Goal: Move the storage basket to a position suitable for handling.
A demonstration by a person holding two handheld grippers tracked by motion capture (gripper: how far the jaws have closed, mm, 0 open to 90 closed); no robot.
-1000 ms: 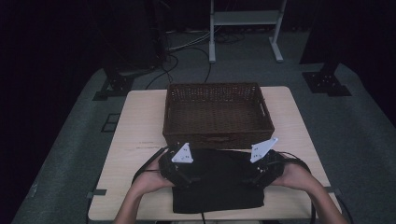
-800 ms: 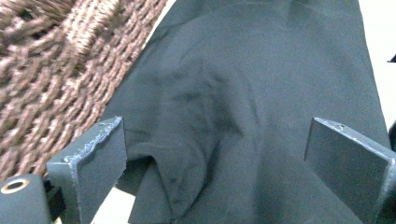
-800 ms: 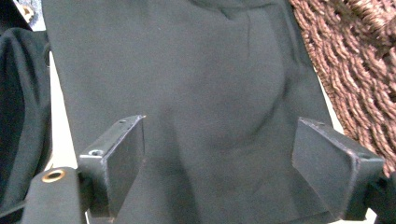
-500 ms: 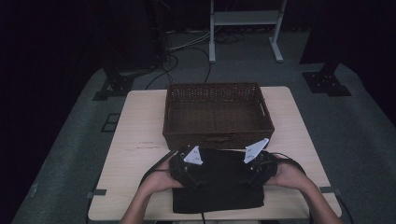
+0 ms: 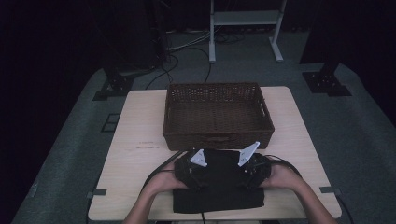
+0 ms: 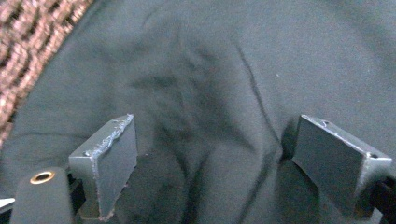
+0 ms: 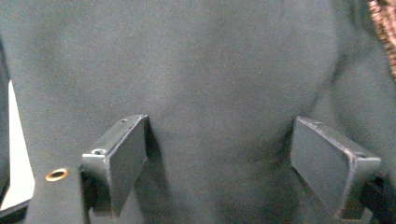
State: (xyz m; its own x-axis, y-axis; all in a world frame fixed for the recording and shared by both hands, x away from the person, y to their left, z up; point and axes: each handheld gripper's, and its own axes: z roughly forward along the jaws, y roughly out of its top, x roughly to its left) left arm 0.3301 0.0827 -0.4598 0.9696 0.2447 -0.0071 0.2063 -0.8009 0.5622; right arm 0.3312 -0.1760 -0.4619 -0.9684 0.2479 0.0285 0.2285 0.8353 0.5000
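the high view looks forward and down from above the near edge of the counter (image 5: 140, 140) toward the wicker basket (image 5: 217, 114), while both gripper views sit very close over the black cloth (image 5: 219, 186) before that basket, sharing cloth and basket weave with it.

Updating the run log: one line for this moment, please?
left gripper: open, jaws just closing a little, pressed on black cloth | right gripper: open on cloth | wicker basket: beyond cloth
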